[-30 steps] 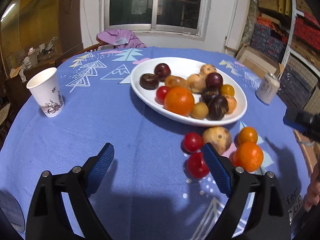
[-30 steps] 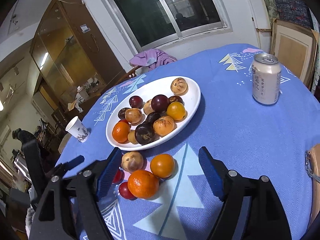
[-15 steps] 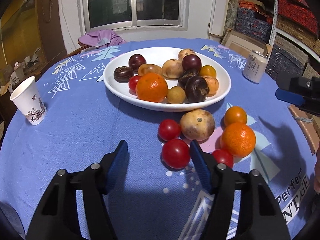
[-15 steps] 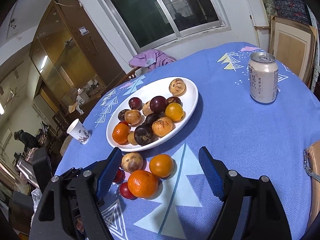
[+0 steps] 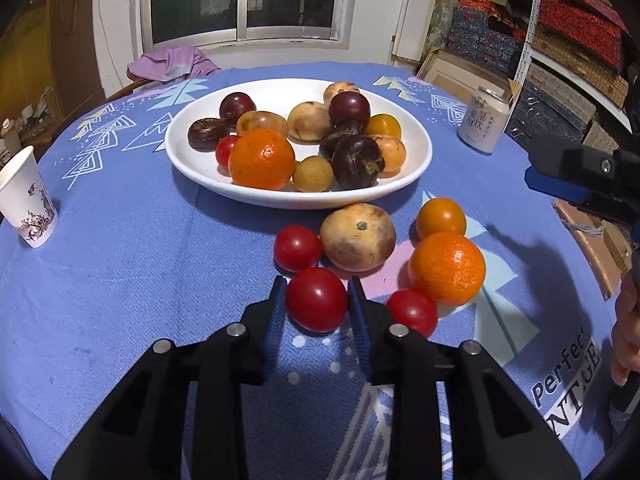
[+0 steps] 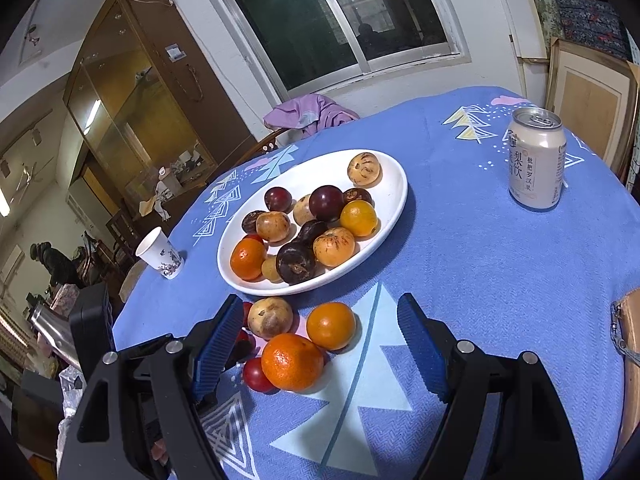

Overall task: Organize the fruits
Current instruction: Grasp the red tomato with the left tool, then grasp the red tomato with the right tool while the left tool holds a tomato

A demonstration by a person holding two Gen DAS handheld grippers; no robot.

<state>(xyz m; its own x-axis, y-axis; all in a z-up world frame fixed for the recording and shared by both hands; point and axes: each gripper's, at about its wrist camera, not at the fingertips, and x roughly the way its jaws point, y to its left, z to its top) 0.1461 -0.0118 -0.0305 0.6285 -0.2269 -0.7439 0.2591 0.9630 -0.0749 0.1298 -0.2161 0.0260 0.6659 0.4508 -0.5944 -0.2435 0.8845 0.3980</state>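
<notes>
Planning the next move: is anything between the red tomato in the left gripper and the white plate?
Yes. The left gripper is shut on the red tomato; another tomato and a tan fruit lie between it and the white plate.

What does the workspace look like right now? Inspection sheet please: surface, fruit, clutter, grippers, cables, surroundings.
Surface: round table under a blue patterned tablecloth.
Job's things: white plate piled with mixed fruit; six fruits loose on the cloth in front of it, among them a red tomato, a large orange and a tan round fruit.
Clutter: paper cup, drink can.
Grippers: left gripper has just been closing, pads on either side of the red tomato; right gripper open, holding nothing.
Cables: nothing seen.
Surroundings: window, wooden cabinet, purple cloth on a chair, stacked boxes on shelves.
</notes>
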